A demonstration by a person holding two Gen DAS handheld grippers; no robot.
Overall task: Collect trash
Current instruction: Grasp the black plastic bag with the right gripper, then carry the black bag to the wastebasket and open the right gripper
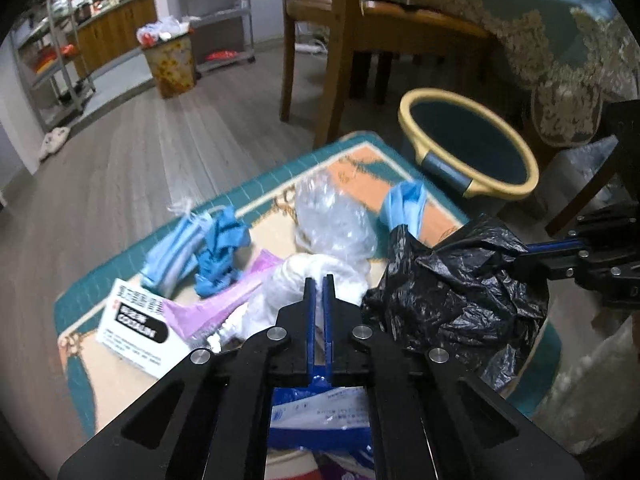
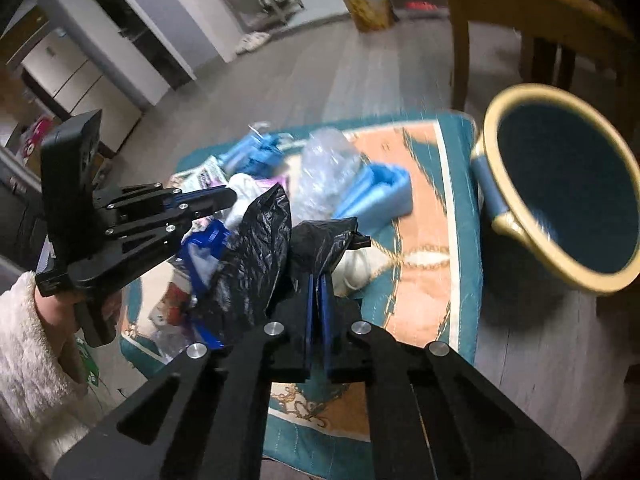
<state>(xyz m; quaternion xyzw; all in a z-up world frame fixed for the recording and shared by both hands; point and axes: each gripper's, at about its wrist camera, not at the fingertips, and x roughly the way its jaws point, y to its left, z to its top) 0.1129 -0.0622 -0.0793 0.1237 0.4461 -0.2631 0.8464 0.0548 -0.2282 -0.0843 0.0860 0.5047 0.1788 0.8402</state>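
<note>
A pile of trash lies on a teal and orange rug: a crumpled black plastic bag, a white cloth wad, a clear plastic bag, blue gloves and masks, a white box and a pink packet. My left gripper is shut and empty just above the white wad. My right gripper is shut on the black plastic bag, lifted over the rug. The left gripper also shows in the right wrist view. A dark bin with a yellow rim stands beside the rug, also in the right wrist view.
A wooden chair and a table with a teal cloth stand behind the bin. A patterned waste basket and metal shelves stand across the wooden floor. A blue packet lies under my left gripper.
</note>
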